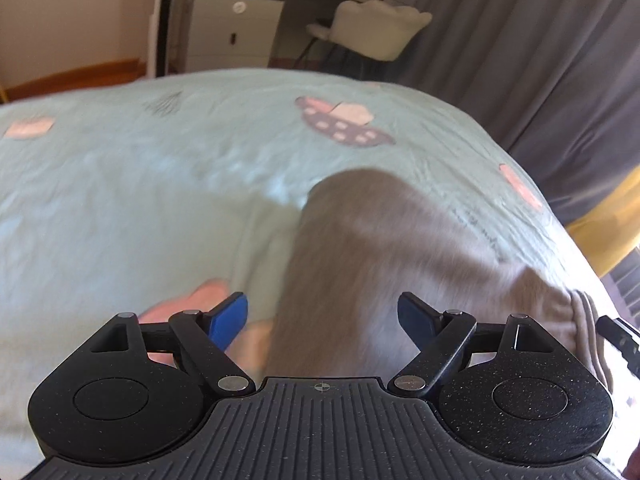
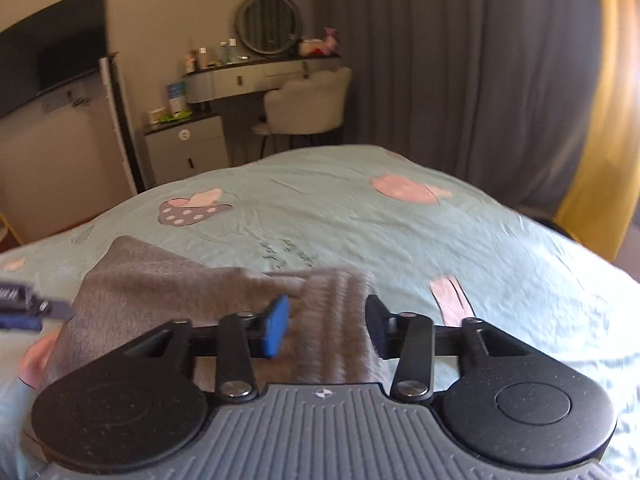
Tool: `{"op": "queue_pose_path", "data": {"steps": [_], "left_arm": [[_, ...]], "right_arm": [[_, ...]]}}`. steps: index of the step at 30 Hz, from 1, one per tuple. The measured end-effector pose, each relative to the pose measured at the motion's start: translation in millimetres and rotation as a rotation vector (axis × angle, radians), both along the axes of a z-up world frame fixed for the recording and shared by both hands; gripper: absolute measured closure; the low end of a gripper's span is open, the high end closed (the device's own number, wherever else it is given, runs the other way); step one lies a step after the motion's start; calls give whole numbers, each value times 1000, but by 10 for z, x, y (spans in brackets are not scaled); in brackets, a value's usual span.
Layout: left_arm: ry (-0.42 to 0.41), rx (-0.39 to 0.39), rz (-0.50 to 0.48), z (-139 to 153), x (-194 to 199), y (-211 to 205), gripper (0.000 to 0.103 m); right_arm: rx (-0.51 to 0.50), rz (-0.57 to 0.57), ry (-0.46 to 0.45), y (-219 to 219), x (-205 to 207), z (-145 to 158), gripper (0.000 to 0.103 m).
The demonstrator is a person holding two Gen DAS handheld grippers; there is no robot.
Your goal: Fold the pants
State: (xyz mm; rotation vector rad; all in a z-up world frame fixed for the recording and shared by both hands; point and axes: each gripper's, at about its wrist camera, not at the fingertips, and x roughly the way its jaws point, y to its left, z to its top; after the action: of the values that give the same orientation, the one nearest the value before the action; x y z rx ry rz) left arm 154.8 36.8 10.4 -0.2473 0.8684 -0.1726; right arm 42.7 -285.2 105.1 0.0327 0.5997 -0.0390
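Note:
Grey pants (image 1: 360,248) lie folded lengthwise on a pale green bedsheet (image 1: 120,200), with the ribbed waistband toward me. My left gripper (image 1: 323,322) is open, its blue pads spread wide above the near part of the pants, holding nothing. In the right wrist view the pants (image 2: 168,280) stretch to the left and the ribbed waistband (image 2: 332,320) lies between the jaws. My right gripper (image 2: 327,326) is open around the waistband. The left gripper's tip (image 2: 24,304) shows at the left edge.
The bedsheet (image 2: 400,240) has pink and grey cartoon prints. Beyond the bed stand a white drawer cabinet (image 2: 188,152), a vanity desk with a round mirror (image 2: 268,24), a white chair (image 2: 308,100) and grey curtains (image 2: 460,60). The bed's edge falls away on the right.

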Motion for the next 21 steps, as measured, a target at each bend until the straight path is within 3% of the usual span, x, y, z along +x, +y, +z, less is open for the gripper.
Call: {"op": "queue_pose_path", "data": {"steps": [6, 10, 15, 21], "left_arm": [[-29, 128, -61, -83, 376, -416, 12], [-25, 227, -115, -282, 507, -529, 6], [5, 180, -105, -342, 486, -421, 4], [63, 108, -182, -296, 28, -206, 9]], "right_arm": [[-76, 114, 69, 361, 406, -209, 63], [-81, 103, 120, 235, 568, -564, 70], [-103, 121, 92, 273, 410, -505, 70], [140, 87, 109, 1, -137, -325, 65]]}}
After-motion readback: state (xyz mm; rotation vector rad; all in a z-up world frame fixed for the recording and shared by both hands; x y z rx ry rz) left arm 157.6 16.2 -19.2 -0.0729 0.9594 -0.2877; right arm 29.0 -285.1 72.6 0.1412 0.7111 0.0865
